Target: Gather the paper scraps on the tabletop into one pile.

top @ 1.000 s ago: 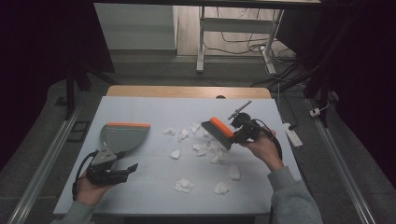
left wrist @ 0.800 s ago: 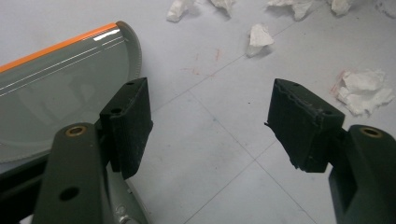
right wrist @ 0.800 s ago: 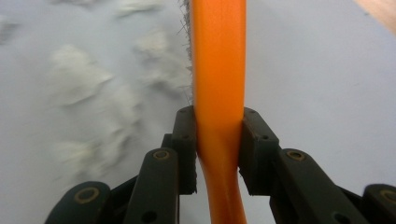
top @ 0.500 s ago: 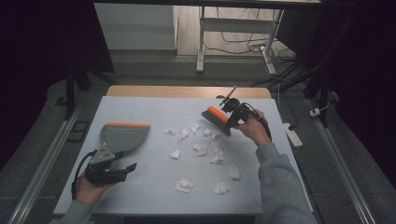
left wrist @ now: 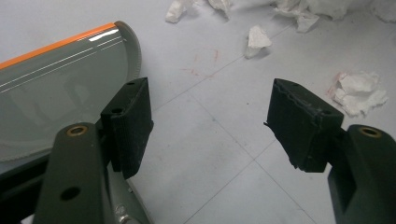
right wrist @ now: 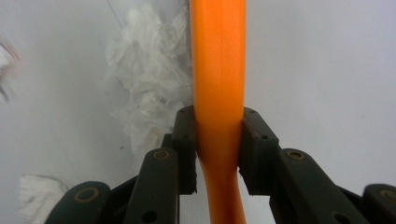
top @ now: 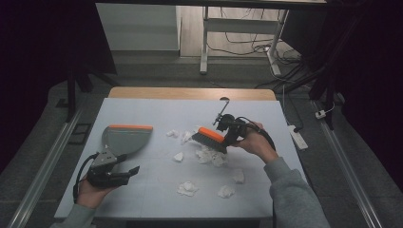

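Orange handle: the brush point(top: 209, 138) is clamped by its orange back between the two jaws of the right gripper point(right wrist: 218, 140), jaws pressed flat on either side of it.
Right gripper position: centre-right of the high view point(top: 233, 130), brush bristles touching or just above a heap of crumpled tissue point(top: 209, 155).
Left gripper: jaws stand wide apart with nothing between them point(left wrist: 210, 121); lower left of the high view point(top: 111, 173), resting on the table point(top: 157, 114).
Dustpan: grey with an orange lip point(top: 124, 137), left of centre, just beside the left gripper's left jaw point(left wrist: 51, 102); whether the gripper body touches its handle cannot be told.
Loose tissue: scraps near the pan side point(top: 178, 156) and toward the lower centre point(top: 187, 188), well apart from each other.
Step in hand (judged): sweeping tissue toward the dustpan.
Next move calls for: dragging the bristles leftward across the heap while the pan lip lies flat on the table.
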The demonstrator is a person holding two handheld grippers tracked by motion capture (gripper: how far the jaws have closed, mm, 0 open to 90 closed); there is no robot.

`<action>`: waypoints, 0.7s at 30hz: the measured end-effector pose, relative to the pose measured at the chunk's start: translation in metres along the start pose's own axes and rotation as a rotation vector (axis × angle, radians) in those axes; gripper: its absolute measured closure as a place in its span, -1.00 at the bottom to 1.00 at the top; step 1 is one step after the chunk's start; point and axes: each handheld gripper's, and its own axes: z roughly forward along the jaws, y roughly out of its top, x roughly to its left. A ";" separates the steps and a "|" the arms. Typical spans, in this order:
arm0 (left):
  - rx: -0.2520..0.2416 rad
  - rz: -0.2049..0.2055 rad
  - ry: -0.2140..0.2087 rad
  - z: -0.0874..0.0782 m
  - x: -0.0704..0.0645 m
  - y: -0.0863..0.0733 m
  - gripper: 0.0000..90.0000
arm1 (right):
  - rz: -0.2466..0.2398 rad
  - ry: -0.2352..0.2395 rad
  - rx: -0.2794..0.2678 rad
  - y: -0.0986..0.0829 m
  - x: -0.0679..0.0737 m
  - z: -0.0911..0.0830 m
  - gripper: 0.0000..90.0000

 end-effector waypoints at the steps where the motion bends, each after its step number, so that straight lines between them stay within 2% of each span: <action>1: -0.001 -0.001 0.001 0.000 0.000 0.000 -0.29 | 0.013 -0.017 -0.026 0.000 -0.003 -0.005 0.56; 3: -0.003 -0.002 0.002 0.000 0.000 0.001 -0.29 | 0.042 -0.045 -0.066 0.004 -0.011 -0.014 0.56; 6: -0.006 -0.002 0.003 0.000 0.000 0.001 -0.29 | 0.073 -0.084 -0.075 0.015 -0.026 -0.015 0.56; 9: -0.007 -0.001 0.005 0.000 0.000 0.002 -0.29 | 0.079 -0.102 -0.071 0.028 -0.039 -0.005 0.56; 13: -0.007 -0.002 0.009 -0.001 0.001 0.001 -0.29 | 0.077 -0.129 -0.035 0.046 -0.057 0.017 0.56; 14: -0.007 -0.002 0.010 -0.001 0.001 0.000 -0.29 | 0.086 -0.130 -0.023 0.049 -0.058 0.021 0.56; 18: -0.005 -0.004 0.011 -0.001 0.003 -0.002 -0.29 | 0.060 -0.124 -0.008 0.060 -0.064 0.036 0.56; 21: -0.010 -0.012 0.015 -0.002 0.006 -0.003 -0.29 | 0.019 -0.115 0.030 0.069 -0.054 0.038 0.56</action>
